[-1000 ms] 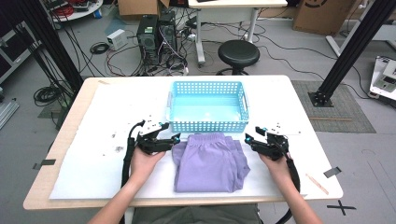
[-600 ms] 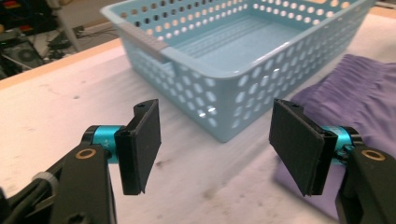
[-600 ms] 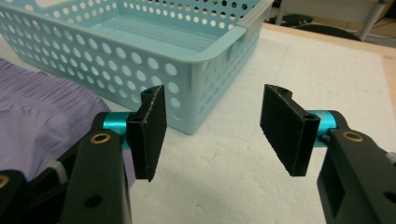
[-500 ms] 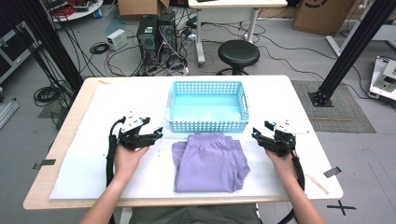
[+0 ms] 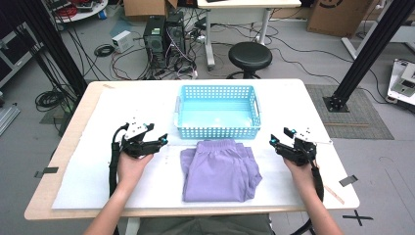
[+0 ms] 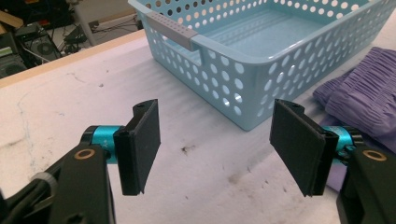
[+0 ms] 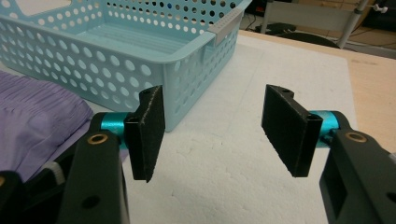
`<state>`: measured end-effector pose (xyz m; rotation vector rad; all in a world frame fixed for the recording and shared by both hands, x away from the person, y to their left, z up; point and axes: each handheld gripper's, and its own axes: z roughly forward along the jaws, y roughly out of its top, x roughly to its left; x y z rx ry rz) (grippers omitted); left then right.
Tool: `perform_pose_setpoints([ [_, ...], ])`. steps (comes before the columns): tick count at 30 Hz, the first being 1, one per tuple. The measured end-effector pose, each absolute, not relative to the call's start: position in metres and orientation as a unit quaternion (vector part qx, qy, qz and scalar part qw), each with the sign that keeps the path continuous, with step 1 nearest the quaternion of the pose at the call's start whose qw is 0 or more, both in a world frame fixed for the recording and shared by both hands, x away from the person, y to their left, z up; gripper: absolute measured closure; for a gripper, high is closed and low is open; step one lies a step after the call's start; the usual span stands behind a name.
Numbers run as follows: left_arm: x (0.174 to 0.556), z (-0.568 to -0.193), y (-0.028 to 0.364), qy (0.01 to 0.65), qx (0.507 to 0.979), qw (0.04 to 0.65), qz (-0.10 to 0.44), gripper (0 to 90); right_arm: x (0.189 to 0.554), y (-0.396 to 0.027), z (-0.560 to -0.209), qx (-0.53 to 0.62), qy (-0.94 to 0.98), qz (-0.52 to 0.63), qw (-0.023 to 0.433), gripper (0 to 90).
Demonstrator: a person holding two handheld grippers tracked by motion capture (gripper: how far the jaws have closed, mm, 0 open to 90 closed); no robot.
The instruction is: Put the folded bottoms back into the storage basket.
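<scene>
A folded purple garment lies on the white table cover, just in front of a light blue perforated basket with nothing in it. My left gripper is held to the left of the garment, open, with nothing between its jaws. My right gripper is to the right of the garment, also open and holding nothing. The left gripper view looks past its gripper at the basket's corner and the garment's edge. The right gripper view has its gripper, the basket and the garment.
The white foam sheet covers the wooden table. Beyond the table's far edge stand a black stool, computer towers and loose cables on the floor. Black frame posts rise at both sides.
Both grippers have moved outward, away from the garment: the left one to the left, the right one to the right. The garment lies released on the table.
</scene>
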<state>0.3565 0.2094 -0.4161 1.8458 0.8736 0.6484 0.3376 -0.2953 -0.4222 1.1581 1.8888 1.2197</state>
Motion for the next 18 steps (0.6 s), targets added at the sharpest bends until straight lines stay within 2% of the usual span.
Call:
perform_pose_setpoints([
  [6,0.349,-0.419,0.206,0.350,0.760,0.479,0.265,33.4,0.333,-0.288,-0.422,0.428,0.718,0.460,0.299,39.0],
  [9,0.345,-0.421,0.203,0.339,0.765,0.479,0.265,33.6,0.331,-0.285,-0.423,0.420,0.730,0.452,0.294,36.3],
  [13,0.337,-0.426,0.195,0.324,0.769,0.492,0.248,33.5,0.330,-0.282,-0.423,0.417,0.738,0.455,0.272,26.5],
  [18,0.323,-0.427,0.185,0.311,0.771,0.505,0.234,32.5,0.327,-0.277,-0.424,0.417,0.744,0.452,0.262,25.0],
])
